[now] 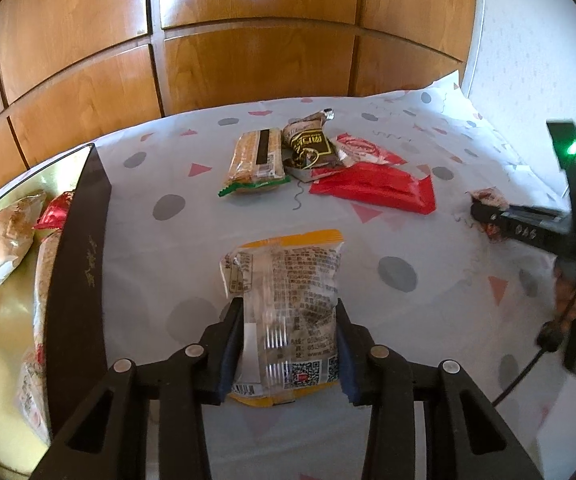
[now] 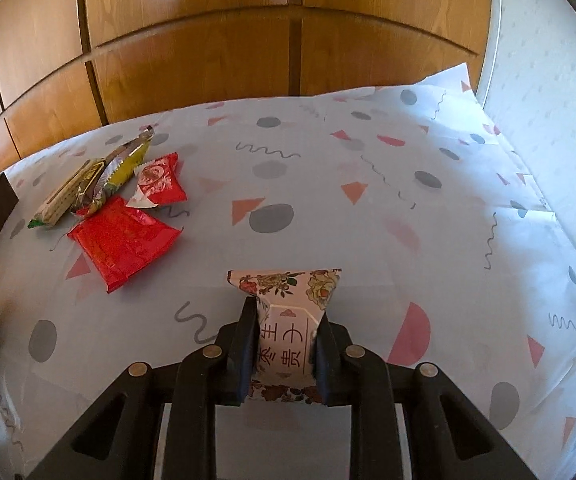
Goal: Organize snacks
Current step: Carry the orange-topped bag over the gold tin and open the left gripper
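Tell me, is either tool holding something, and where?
Left tool pinches the yellow-edged snack packet across its near half. Right tool pinches the floral pink packet across its middle.

The pink flowered packet [image 2: 288,320], low in the middle of the right wrist view, bears large red Chinese characters on its pale panel; they look like 金, 贵 and 子, seen turned, and the reading is unsure. In the left wrist view the clear packet with yellow ends [image 1: 283,312], low centre, carries dense black Chinese print too small to read, a QR code and a barcode near its lower edge. The dark box wall [image 1: 79,264] at left shows gold cursive characters, not legible. The brown packet [image 1: 308,146] at upper centre has a gold-framed label, unreadable.
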The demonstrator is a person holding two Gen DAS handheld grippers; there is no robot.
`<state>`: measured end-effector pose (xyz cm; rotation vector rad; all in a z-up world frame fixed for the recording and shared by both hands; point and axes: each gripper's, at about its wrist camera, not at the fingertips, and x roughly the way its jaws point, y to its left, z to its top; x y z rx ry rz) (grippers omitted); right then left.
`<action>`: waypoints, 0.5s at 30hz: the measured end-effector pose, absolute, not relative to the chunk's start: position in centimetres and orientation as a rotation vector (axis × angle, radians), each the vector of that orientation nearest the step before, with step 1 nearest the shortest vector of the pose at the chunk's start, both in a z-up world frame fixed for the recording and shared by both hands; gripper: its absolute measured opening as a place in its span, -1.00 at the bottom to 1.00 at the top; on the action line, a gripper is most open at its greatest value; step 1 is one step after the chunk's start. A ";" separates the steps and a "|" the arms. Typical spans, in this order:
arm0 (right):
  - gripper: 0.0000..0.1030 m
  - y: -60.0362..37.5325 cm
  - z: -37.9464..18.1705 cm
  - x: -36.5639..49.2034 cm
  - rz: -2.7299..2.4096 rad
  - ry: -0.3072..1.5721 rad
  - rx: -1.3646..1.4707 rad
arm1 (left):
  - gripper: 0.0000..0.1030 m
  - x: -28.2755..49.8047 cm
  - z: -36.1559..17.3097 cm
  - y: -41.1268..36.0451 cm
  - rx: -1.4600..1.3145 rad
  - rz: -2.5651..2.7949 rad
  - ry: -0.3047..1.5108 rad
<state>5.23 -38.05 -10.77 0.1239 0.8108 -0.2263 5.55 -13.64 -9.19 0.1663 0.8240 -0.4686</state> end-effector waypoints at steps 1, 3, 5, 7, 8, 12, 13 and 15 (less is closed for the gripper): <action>-0.53 -38.1 -10.8 5.2 -0.226 0.808 0.125 | -0.21 5.3 -8.8 -13.6 0.164 -0.472 0.821; -0.52 -38.1 -10.9 5.3 -0.225 0.803 0.129 | -0.21 4.9 -8.0 -13.6 0.156 -0.478 0.812; -0.52 -38.1 -10.9 5.2 -0.226 0.799 0.131 | -0.21 4.4 -6.9 -13.4 0.138 -0.487 0.798; -0.52 -38.1 -10.9 5.2 -0.228 0.797 0.129 | -0.21 4.1 -5.8 -13.2 0.122 -0.484 0.785; -0.52 -38.0 -10.9 5.2 -0.230 0.796 0.127 | -0.21 4.0 -5.2 -13.0 0.113 -0.483 0.779; -0.53 -37.9 -10.8 5.0 -0.235 0.796 0.118 | -0.21 3.7 -3.6 -12.1 0.100 -0.473 0.759; -0.53 -37.9 -10.8 5.0 -0.235 0.796 0.115 | -0.21 3.6 -3.3 -11.9 0.094 -0.469 0.757; -0.53 -37.7 -10.8 5.0 -0.240 0.796 0.110 | -0.21 3.6 -2.8 -11.4 0.083 -0.458 0.758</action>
